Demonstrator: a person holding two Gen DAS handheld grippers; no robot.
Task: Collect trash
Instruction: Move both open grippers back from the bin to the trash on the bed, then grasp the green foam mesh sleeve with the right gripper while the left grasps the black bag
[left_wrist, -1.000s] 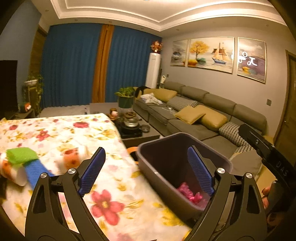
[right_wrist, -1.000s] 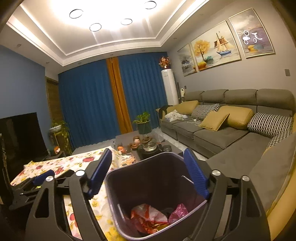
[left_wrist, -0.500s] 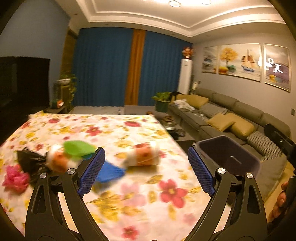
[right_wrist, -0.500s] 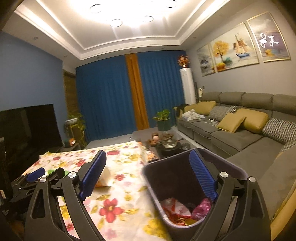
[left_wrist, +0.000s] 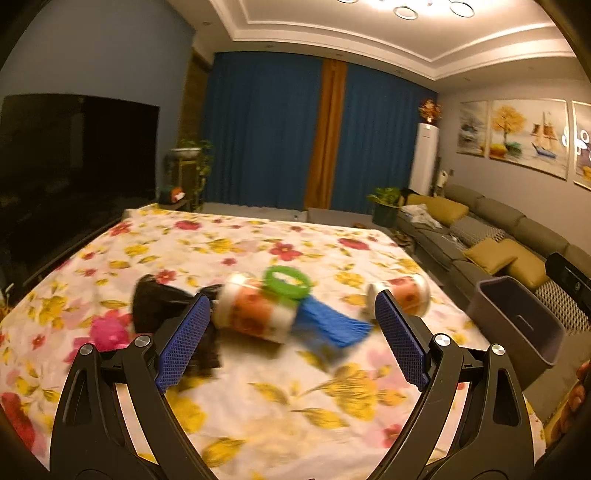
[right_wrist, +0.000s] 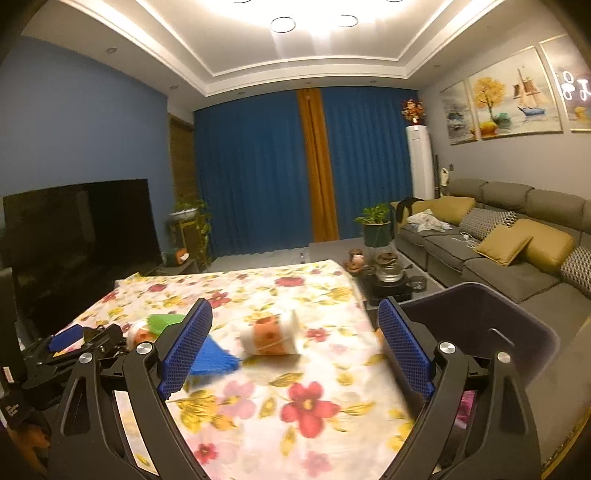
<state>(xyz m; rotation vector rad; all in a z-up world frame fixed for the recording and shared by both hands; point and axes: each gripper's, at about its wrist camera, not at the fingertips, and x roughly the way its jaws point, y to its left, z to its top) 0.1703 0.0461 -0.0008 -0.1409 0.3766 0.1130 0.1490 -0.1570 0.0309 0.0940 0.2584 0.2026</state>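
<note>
Trash lies mid-frame on the floral cloth (left_wrist: 280, 402): paper cup (left_wrist: 255, 314), green ring (left_wrist: 288, 282), blue paper (left_wrist: 328, 325), black bag (left_wrist: 159, 304). Bin (left_wrist: 517, 321) stands at right edge. Left gripper (left_wrist: 291, 339) and right gripper (right_wrist: 295, 347) are both spread wide, empty.

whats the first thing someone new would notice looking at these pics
Probably the bright floral tablecloth filling the foreground, with a small heap of litter in its middle: two orange-and-white paper cups, a green ring, a blue sheet and a black bag. Next, the dark bin at the table's right edge, and the deep blue curtains on the back wall.
</note>
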